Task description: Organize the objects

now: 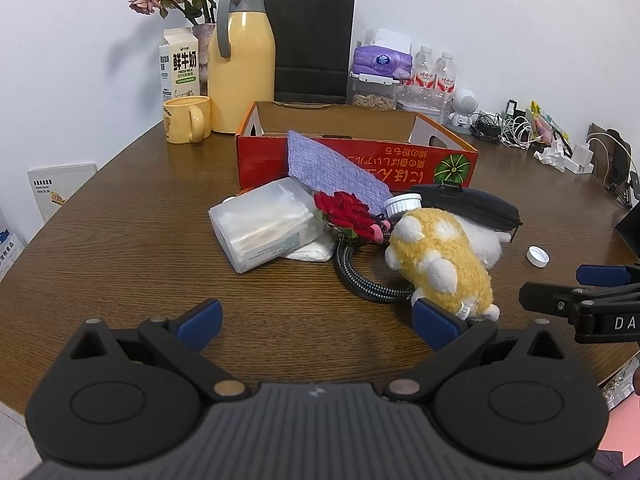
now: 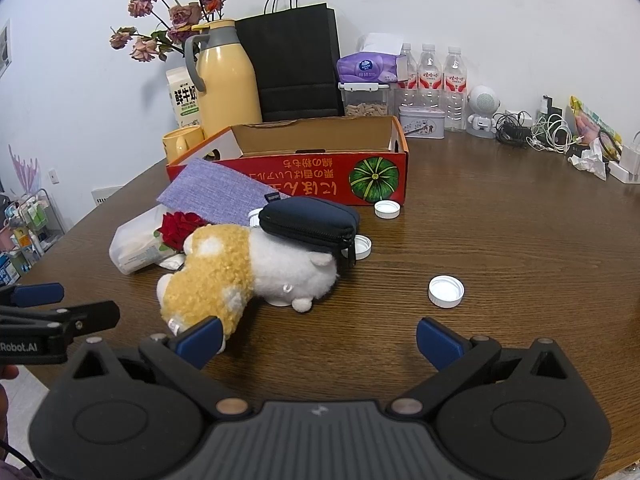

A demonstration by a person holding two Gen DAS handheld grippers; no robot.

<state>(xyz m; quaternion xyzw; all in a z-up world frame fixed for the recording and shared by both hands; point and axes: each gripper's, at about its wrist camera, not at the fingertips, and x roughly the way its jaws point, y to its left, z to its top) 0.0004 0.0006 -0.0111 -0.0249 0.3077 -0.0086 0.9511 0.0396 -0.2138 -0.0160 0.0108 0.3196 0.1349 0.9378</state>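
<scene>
A pile lies on the brown table in front of an open red cardboard box (image 1: 356, 160) (image 2: 288, 176). It holds a yellow-and-white plush toy (image 1: 440, 256) (image 2: 244, 268), a dark zip pouch (image 1: 468, 204) (image 2: 308, 220), a red fabric rose (image 1: 344, 212) (image 2: 180, 228), a purple cloth (image 1: 332, 168) (image 2: 212, 192), a clear plastic box (image 1: 264, 228) (image 2: 132, 248) and a braided cable (image 1: 360, 276). My left gripper (image 1: 316, 320) is open, short of the pile, its right pad by the plush. My right gripper (image 2: 318, 338) is open over bare table, its left pad by the plush.
White bottle caps (image 2: 446, 291) (image 2: 387, 209) (image 1: 537, 256) lie loose on the table. Along the back stand a yellow flask (image 1: 240, 64), yellow mug (image 1: 186, 119), milk carton (image 1: 179, 64), black paper bag (image 1: 310, 44), tissues, water bottles (image 2: 430, 76) and tangled cables (image 2: 532, 132).
</scene>
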